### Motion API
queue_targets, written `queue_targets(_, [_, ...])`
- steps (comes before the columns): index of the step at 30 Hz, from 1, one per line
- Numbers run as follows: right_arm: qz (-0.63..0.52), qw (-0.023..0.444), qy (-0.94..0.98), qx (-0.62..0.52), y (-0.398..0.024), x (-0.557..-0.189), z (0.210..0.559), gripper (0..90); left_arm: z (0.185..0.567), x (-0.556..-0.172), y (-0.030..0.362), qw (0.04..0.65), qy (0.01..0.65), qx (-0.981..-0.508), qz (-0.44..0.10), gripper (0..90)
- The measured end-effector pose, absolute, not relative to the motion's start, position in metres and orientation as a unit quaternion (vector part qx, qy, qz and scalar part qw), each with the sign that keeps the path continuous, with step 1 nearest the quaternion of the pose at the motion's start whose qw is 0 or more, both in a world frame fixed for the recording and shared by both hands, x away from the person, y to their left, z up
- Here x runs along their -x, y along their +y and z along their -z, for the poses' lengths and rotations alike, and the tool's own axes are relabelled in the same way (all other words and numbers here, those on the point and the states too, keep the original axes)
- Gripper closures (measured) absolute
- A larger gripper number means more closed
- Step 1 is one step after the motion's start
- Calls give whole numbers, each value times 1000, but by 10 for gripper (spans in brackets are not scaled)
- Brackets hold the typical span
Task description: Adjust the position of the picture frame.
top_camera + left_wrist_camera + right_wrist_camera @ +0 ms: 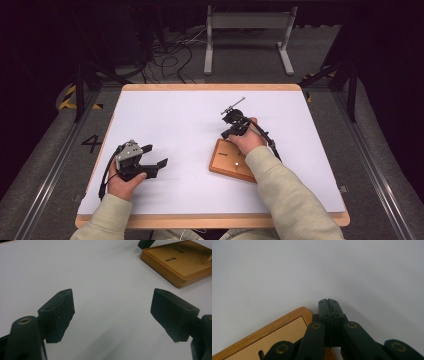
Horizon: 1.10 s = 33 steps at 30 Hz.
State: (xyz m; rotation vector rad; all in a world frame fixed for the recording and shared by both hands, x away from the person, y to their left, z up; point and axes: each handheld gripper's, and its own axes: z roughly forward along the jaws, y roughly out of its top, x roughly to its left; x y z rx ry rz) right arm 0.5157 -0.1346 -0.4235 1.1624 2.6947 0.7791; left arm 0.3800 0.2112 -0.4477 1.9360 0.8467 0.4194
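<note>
From the high view, nearest me at about seven o'clock on the table (175, 105), I see my left gripper (154, 156) resting low over the white surface, the hand wrapped round its body and its jaws released, pointing toward three o'clock with nothing between them. In the left gripper view those two black jaws stand wide apart over bare white top, and the wooden board (180, 261) lies ahead at roughly one o'clock, well apart from them, showing a raised rim and small slots cut in its face. Farther in, just right of the table's middle, the wooden board (231, 161) lies flat and turned at an angle, partly under my right forearm. Beyond it, at about twelve o'clock from the board, my right gripper (226, 134) sits just past the board's far edge. In the right gripper view its jaws are clenched tight, pad against pad, with nothing between them, their tips over the white surface just beside the board's rounded corner (302, 311).
</note>
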Motion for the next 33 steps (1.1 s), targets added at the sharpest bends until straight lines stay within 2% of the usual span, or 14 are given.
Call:
queue_targets(8, [-260, 22, 901, -347, -120, -502, 426, 900, 448, -381, 209, 471, 344, -795, -168, 196])
queue_targets(14, [-267, 24, 908, -322, -113, -493, 424, 900, 449, -383, 207, 473, 344, -795, -163, 195])
queue_targets(21, [-288, 72, 905, -305, -156, -472, 395, 896, 449, -384, 206, 474, 342, -795, -162, 195])
queue_targets(33, [-277, 92, 903, -316, -229, -408, 379, 878, 448, -383, 200, 468, 340, -800, -160, 194])
